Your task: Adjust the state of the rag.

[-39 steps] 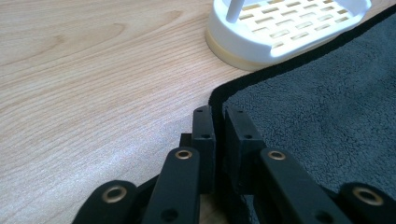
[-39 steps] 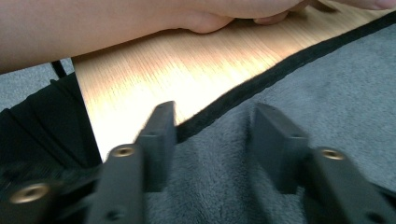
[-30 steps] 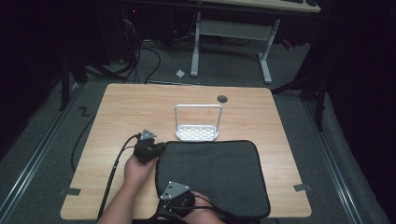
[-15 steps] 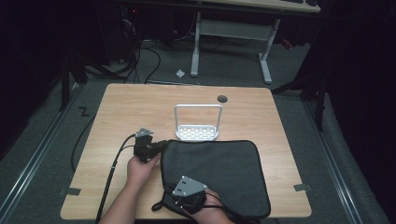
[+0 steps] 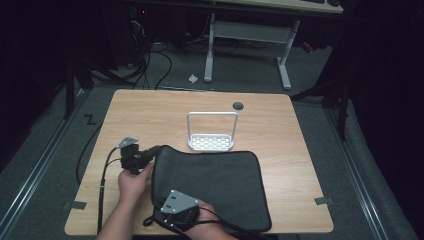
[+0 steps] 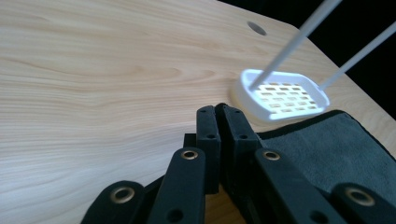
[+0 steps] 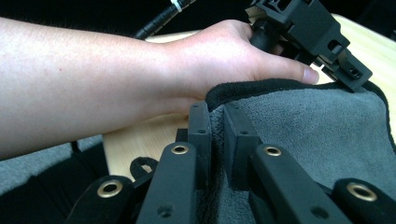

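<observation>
Mat edge pinched between both grippers' closed jaws.

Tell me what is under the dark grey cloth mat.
The wooden table lies under the dark grey cloth mat. Both tools pinch its left edge, lifting it slightly. Anything beneath its flat middle is covered.

black fingers | brass rivets | grey top plate | black cable

Open wood up top and left, clutter down near the front edge

The table lies bare along its far and left sides; mid-table the white rack and its upright wire handle block the way, touching the dark mat that covers the near centre.
</observation>
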The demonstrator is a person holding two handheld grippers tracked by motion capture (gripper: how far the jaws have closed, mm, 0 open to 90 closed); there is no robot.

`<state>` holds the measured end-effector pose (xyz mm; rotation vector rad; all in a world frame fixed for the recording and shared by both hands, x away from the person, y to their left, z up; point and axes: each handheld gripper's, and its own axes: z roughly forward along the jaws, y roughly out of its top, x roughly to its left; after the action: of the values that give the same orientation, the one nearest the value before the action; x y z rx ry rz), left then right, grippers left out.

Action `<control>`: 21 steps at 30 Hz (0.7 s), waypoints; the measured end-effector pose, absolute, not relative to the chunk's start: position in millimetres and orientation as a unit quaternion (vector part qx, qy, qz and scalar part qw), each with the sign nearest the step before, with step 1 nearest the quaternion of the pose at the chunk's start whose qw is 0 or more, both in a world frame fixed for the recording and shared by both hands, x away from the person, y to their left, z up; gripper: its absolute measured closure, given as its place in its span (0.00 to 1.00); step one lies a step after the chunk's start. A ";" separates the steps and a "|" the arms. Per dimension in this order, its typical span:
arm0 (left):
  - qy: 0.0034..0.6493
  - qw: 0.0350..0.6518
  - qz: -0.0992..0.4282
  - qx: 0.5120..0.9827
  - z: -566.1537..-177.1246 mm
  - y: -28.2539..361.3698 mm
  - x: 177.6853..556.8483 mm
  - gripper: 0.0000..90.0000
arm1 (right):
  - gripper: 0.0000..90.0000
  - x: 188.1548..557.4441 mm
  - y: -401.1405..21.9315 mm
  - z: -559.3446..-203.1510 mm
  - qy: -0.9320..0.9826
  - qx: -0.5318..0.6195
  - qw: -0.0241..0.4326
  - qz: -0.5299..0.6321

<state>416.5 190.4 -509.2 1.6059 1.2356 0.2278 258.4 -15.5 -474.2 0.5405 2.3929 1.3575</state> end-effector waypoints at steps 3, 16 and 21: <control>0.525 0.528 0.105 0.659 -500.6 211.4 409.7 0.96 | 0.93 257.7 -1.9 -470.4 0.841 0.180 0.162 0.484; 0.511 0.530 0.121 0.666 -484.6 192.9 402.5 0.96 | 0.93 252.6 -8.5 -464.1 0.838 0.172 0.168 0.490; 0.502 0.527 0.106 0.678 -492.1 148.7 409.0 0.95 | 0.93 250.8 -58.0 -471.7 0.833 0.201 0.183 0.481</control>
<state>409.0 148.7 -492.1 1.6197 1.1992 0.2541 250.8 -58.0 -471.7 0.5666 2.3513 1.3571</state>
